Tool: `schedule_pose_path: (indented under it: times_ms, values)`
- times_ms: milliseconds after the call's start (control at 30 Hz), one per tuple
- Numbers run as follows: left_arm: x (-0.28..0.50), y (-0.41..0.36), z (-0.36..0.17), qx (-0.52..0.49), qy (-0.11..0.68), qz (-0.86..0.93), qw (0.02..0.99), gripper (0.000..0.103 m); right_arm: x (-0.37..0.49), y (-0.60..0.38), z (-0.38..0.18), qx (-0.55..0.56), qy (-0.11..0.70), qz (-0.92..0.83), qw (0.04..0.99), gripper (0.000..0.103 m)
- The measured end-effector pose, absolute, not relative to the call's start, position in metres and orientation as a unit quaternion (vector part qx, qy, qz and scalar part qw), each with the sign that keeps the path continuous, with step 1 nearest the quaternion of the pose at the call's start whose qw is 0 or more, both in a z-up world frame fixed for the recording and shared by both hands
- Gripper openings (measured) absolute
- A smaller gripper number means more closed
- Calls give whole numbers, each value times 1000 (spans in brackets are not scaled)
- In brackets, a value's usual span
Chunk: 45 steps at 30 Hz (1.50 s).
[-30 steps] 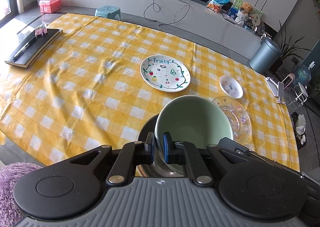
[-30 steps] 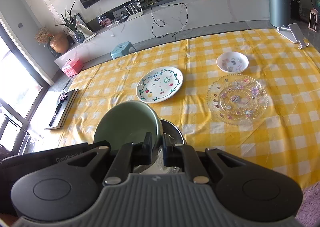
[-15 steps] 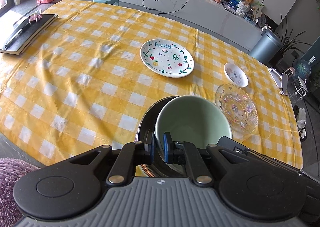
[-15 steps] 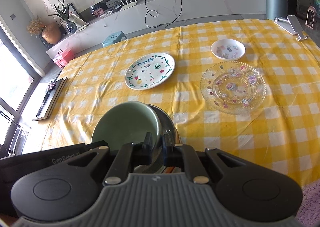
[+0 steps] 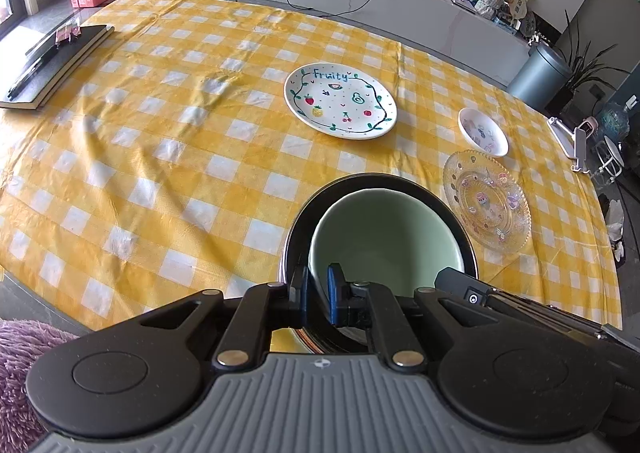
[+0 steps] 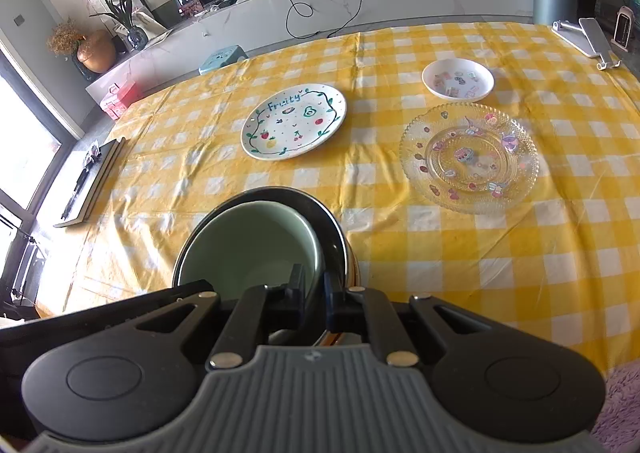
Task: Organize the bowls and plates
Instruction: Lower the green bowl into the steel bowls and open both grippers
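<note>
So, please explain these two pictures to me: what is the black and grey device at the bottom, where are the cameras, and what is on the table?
There is no robot here. A person holds a two-finger gripper in each hand, and each carries a wide-angle camera looking along its fingers. One picture comes from the left gripper, the other from the right gripper. Both are shut on the rim of a green bowl, one at each side. The bowl is inside a larger dark metal bowl. On the yellow checked tablecloth lie a white "Fruity" plate, a clear glass plate, a small white dish and a black notebook.
</note>
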<state>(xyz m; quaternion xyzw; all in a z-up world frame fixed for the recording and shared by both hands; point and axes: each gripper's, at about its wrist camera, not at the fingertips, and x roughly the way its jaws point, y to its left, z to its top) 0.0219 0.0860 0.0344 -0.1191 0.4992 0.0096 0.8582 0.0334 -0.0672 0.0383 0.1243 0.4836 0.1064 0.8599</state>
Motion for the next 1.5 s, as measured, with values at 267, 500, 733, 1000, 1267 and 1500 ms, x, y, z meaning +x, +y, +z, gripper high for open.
schedule_pose_path:
  times_ms: [267, 500, 733, 1000, 1267, 1500]
  values:
    - [25, 82, 33, -102, 503, 10, 858, 11, 34, -63, 36, 106, 484, 105, 862, 6]
    - [26, 82, 34, -101, 507, 7, 856, 11, 34, -62, 36, 104, 485, 106, 862, 8]
    - [26, 86, 38, -119, 506, 1, 854, 20, 34, -66, 38, 117, 487, 109, 859, 10]
    - [21, 86, 58, -118, 479, -2, 870, 30, 29, -71, 51, 125, 468, 117, 867, 22]
    - [19, 71, 79, -115, 450, -40, 885, 35, 21, -93, 74, 142, 439, 117, 879, 26]
    - [27, 34, 93, -86, 433, -85, 893, 37, 25, -134, 93, 157, 415, 99, 891, 27]
